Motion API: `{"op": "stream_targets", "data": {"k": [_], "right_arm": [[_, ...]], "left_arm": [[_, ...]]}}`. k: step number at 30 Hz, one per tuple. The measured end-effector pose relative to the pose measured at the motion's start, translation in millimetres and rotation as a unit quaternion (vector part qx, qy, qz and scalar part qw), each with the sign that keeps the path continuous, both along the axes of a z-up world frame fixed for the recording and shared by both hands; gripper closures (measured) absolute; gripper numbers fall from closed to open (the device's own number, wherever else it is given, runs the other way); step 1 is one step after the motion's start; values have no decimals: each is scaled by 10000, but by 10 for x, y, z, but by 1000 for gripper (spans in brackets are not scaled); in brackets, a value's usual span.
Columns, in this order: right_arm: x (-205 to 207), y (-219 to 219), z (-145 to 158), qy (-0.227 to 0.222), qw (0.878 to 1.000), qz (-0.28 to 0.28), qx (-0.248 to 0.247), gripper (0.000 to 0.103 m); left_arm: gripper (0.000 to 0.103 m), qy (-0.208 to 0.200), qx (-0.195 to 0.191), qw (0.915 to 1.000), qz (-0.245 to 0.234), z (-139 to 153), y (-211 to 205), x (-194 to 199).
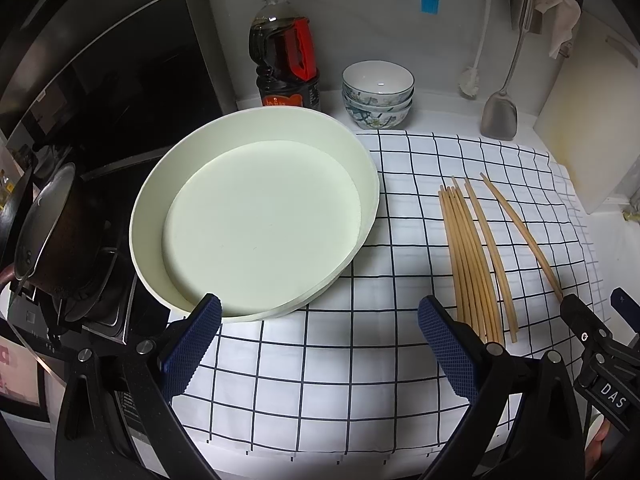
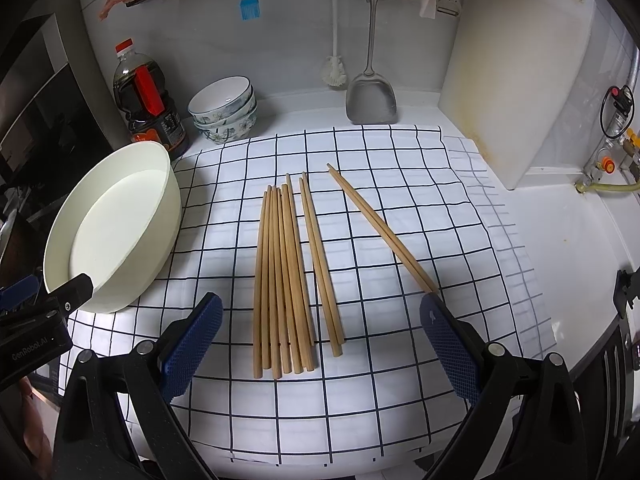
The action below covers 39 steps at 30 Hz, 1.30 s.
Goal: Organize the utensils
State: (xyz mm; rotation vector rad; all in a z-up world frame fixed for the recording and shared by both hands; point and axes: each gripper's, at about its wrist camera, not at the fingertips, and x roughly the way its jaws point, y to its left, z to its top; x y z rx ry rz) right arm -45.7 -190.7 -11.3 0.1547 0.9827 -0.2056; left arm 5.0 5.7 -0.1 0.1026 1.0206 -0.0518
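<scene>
Several wooden chopsticks (image 2: 284,280) lie on a white checked cloth (image 2: 392,380): a bundle, a pair (image 2: 320,264) to its right, and a slanted pair (image 2: 380,228) further right. They also show in the left wrist view (image 1: 472,256). A round cream tray (image 1: 256,220) stands empty on the cloth's left; it also shows in the right wrist view (image 2: 116,224). My left gripper (image 1: 320,320) is open and empty, just in front of the tray. My right gripper (image 2: 320,320) is open and empty, above the near ends of the chopsticks.
A soy sauce bottle (image 1: 286,52) and stacked bowls (image 1: 378,92) stand at the back wall. A metal spatula (image 2: 372,96) and a brush (image 2: 334,68) hang there. A white cutting board (image 2: 516,76) leans at the right. A pot (image 1: 48,232) sits on the stove at the left.
</scene>
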Motion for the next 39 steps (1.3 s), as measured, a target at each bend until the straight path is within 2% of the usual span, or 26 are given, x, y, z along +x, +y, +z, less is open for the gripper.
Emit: {"op": "stream_targets", "data": {"k": [29,39], "right_arm": [[27,82,-19,38,10000,-45,-4,8],[-24,77,-67,42,10000,-50,51,8]], "left_arm": [[6,39,-13,10000,-44,-38,90,35],[6,159,11,9993,-331,-127,28,88]]}}
